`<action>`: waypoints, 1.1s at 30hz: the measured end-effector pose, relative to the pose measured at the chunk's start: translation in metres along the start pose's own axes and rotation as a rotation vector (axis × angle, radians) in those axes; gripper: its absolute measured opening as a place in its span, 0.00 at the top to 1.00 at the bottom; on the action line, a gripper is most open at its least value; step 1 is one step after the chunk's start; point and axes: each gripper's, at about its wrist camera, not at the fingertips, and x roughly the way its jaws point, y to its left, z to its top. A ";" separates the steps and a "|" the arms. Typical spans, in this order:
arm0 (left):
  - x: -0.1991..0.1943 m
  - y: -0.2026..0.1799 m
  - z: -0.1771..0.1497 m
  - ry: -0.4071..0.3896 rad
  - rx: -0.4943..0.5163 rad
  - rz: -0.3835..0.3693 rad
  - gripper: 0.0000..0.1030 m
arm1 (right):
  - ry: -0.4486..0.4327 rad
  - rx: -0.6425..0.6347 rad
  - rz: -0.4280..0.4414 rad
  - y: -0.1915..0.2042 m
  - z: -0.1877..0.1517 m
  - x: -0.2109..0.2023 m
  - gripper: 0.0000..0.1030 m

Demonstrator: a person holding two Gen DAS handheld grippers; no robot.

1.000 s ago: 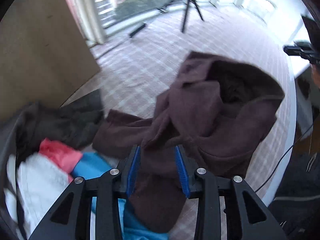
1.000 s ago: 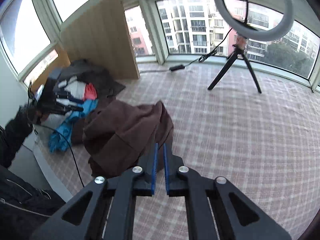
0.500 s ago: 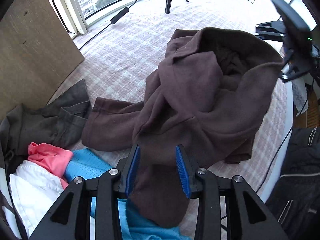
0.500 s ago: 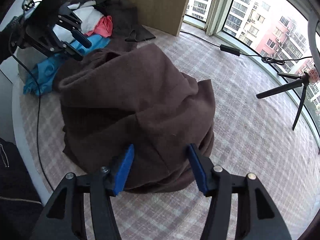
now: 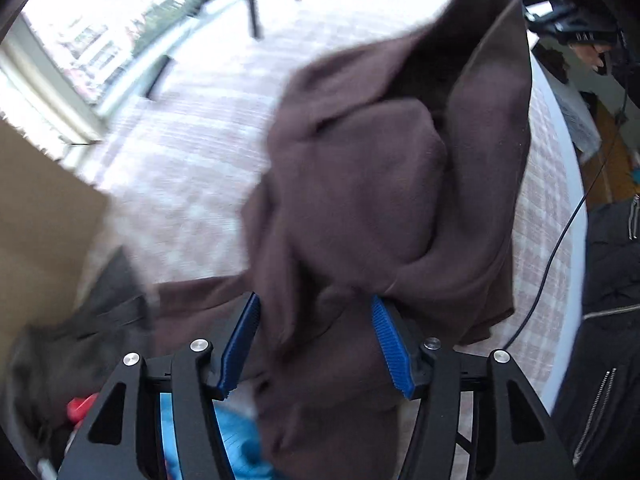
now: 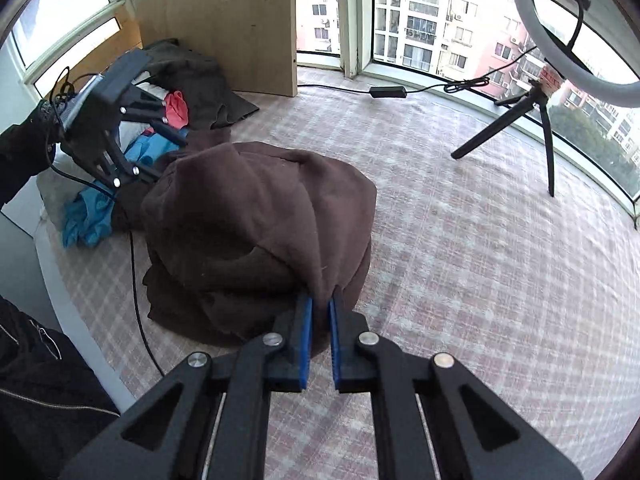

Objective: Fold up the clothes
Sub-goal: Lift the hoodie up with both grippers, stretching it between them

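Your right tongs (image 6: 320,312) are clamped together on a fold of the brown hoodie (image 6: 256,232), pinching its near edge where the fabric gathers to a point between the blue pads (image 6: 306,340). Your left tongs (image 5: 316,340) stand apart and are opening at this moment; a hanging fold of the same hoodie (image 5: 380,200) lies between the blue pads (image 5: 390,344), but the left pad has a clear gap to the cloth, so no grip shows there, though that view is blurred.

From the right wrist view, the hoodie sits as a rumpled mound on the checked cloth of the surface (image 6: 460,240), near its left edge. Your left tongs (image 6: 170,160) show there too, reaching down at the mound's far left side, with your dark sleeve (image 6: 24,152) behind them.

Just beyond the hoodie on the left lies a pile of other clothes: a blue garment (image 6: 92,212) touching the hoodie's side, a pink one (image 6: 178,108), something white, and a dark garment (image 6: 200,76) against a wooden panel (image 6: 224,20).

Farther out, a ring light (image 6: 568,32) on a black tripod (image 6: 536,120) stands on the surface at the right, by the windows. A black cable (image 6: 138,304) runs across the surface's near-left edge.
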 end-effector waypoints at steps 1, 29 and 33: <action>0.001 -0.002 0.000 -0.002 -0.008 0.013 0.68 | 0.002 0.007 -0.005 -0.002 0.003 0.004 0.93; -0.216 -0.090 0.001 -0.420 -0.284 0.122 0.94 | -0.334 0.187 -0.271 0.000 -0.019 -0.231 0.94; -0.140 -0.124 0.049 -0.281 -0.179 0.035 0.69 | -0.190 0.369 -0.281 -0.052 -0.097 -0.184 0.94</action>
